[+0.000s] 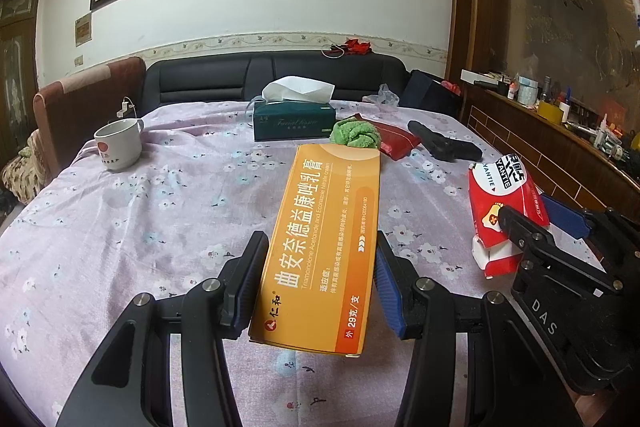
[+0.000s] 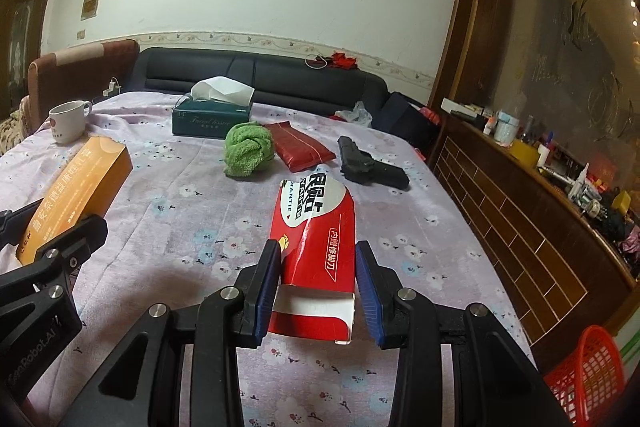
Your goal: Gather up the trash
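So far nothing has reached a bin, as far as these views show: the table (image 1: 120, 227), draped in a pale floral cloth, carries everything else, and the only likely receptacle is the red mesh basket (image 2: 588, 367) low at the right edge of the right wrist view, beside the table; what lies in it cannot be made out.

Both pieces of trash are in hand, though. The orange ointment box (image 1: 320, 247) sits lengthwise in the left gripper (image 1: 320, 247), its blue pads closed against the box's long sides, the far end raised off the cloth. The red opened carton (image 2: 314, 255), its near end flap open, is clamped the same way in the right gripper (image 2: 314, 259), jaws narrow around it.

Judging by the task, the pick-up is done for these two and the carrying and dropping remain.

Other things on the cloth, from larger to smaller: the green tissue box (image 2: 210, 121), the white mug (image 1: 119, 143), the green cloth ball (image 2: 248, 149), the dark red pouch (image 2: 298, 146) touching it, and the black toy pistol (image 2: 368, 163). Whether any counts as trash I cannot tell.
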Demonstrator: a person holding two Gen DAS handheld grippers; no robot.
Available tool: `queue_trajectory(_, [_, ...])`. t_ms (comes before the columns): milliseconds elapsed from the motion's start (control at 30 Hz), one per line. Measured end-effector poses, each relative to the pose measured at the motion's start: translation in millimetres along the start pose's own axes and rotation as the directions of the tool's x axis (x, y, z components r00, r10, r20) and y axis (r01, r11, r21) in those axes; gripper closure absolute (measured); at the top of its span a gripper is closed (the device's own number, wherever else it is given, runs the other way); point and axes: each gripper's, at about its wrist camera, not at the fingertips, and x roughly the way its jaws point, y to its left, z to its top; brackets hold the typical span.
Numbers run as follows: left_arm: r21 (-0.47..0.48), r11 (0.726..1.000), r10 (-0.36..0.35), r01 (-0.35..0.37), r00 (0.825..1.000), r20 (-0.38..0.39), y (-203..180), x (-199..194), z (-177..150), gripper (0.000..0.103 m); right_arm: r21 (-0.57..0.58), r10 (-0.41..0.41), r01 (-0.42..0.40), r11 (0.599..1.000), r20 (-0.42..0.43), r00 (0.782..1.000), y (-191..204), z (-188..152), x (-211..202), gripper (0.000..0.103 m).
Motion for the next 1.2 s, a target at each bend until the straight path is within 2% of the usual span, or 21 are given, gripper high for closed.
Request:
queue_trajectory(200, [0.0,1.0,0.003,-0.003,1.0,0.005,0,-1,0,0.053,0.001,-0.005,0.005,1.0,0.006,1.0,-2,0,-2,0.063])
queue_trajectory(333, [-0.004,1.0,0.006,-0.006,1.0,0.009,1,-1,1,0.053,-0.033,-0.082,0.082,0.996,0.01,0.997,3,-1,-1,0.063])
queue_trajectory(467, [-0.005,1.0,0.007,-0.007,1.0,0.01,1,-1,1,0.053,-0.084,-0.176,0.178,0.98,0.034,0.984,6,-1,-1,0.063])
queue_trajectory(767, [-0.007,1.0,0.008,-0.007,1.0,0.014,2,-2,1,0.053,-0.137,-0.245,0.253,0.958,0.078,0.966,13,-1,-5,0.063])
queue_trajectory(1033, [-0.028,1.0,0.004,-0.004,1.0,0.024,3,-5,2,0.053,-0.09,-0.187,0.191,0.978,0.053,0.981,5,1,-4,0.063])
queue_trajectory(1200, [-0.027,1.0,-0.002,0.004,0.999,0.047,1,-11,4,0.053,-0.001,-0.05,0.05,0.999,0.059,0.997,-7,5,-8,0.063])
